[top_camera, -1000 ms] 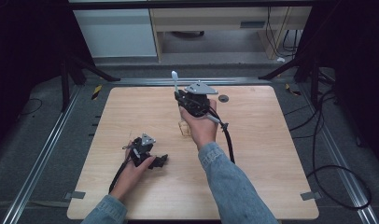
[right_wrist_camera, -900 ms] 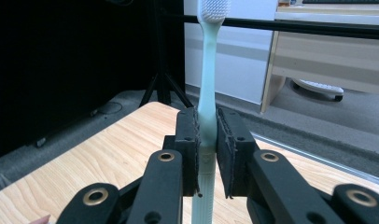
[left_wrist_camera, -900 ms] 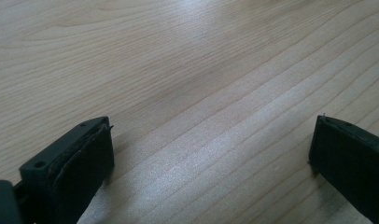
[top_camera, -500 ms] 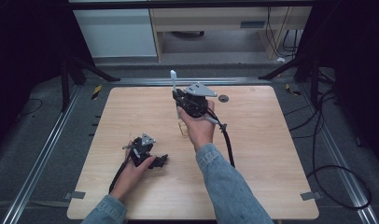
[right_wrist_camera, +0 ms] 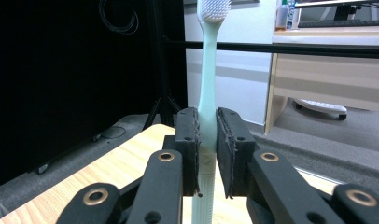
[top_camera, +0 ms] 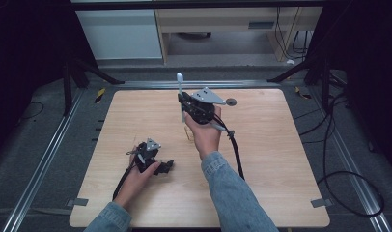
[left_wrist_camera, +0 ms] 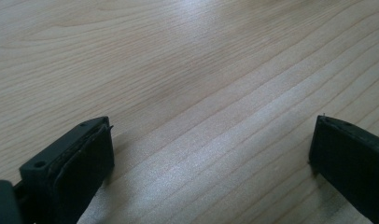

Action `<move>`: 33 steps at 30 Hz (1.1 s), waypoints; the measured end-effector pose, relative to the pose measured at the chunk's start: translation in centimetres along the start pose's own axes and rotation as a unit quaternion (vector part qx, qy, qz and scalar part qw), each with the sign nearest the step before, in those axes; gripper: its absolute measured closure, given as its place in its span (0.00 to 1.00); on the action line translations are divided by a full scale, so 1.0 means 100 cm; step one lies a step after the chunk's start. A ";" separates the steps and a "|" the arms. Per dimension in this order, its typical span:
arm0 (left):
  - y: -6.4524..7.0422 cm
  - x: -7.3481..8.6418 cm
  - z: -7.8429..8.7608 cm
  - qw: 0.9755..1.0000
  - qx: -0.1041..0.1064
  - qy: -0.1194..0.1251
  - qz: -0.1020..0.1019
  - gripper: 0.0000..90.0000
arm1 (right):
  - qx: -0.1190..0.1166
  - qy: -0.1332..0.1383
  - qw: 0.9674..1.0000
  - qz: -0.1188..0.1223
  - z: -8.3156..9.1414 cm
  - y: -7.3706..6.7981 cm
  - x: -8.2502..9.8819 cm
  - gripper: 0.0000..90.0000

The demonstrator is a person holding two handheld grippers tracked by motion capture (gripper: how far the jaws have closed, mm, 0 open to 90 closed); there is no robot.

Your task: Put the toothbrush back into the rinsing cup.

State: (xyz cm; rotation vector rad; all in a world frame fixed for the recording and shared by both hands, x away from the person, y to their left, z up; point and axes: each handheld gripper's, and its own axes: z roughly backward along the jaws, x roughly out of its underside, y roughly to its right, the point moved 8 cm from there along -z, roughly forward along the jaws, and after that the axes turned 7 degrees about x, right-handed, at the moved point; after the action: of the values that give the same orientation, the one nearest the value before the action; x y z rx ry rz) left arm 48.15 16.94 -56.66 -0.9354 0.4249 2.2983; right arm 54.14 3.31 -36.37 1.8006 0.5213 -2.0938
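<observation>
**A:** Toothbrush [right_wrist_camera: 207,84] grip looks kinda sketchy to me. The right tool [right_wrist_camera: 207,154] has its jaws clamped on the lower handle only, so most of the brush sticks out past the pads. If it bumps anything on the way, I'd guess it pivots or slides in the pads, since smooth plastic like that probably doesn't give them much bite.

**B:** Yeah, and it's held up off the desk [top_camera: 281,159] near the far edge, so a slip likely means it drops onto the wood or off the back. Which way's it pointing?

**A:** Long axis runs straight along the jaws, bristle head at the far end, away from the person. In the high view the toothbrush [top_camera: 180,92] pokes out beyond the right tool [top_camera: 184,108].

**B:** And the left tool [left_wrist_camera: 211,163]?

**A:** Jaws wide apart, nothing between them, sitting low over bare desk.
</observation>
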 end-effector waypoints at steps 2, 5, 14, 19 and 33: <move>0.000 0.000 0.000 1.000 0.000 0.000 0.000 0.00 | 0.001 0.003 1.000 0.000 0.000 0.002 0.001 0.88; 0.000 0.000 0.000 1.000 0.000 0.000 0.000 0.00 | 0.003 0.007 1.000 0.001 0.000 0.002 0.001 0.88; 0.000 0.000 0.000 1.000 0.000 0.000 0.000 0.00 | -0.003 0.030 1.000 0.006 -0.001 -0.003 0.000 0.88; 0.000 0.000 0.000 1.000 0.001 0.000 0.000 0.00 | -0.001 0.044 0.999 0.011 0.000 -0.005 0.001 0.88; 0.000 0.000 0.000 1.000 0.001 -0.001 0.000 0.00 | 0.018 0.052 0.998 0.009 0.004 0.001 0.018 0.88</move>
State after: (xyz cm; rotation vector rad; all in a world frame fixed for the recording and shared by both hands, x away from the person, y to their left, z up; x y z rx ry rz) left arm 48.11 16.94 -56.67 -0.9318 0.4260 2.2975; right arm 53.54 3.00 -38.07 1.9365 0.4939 -2.0171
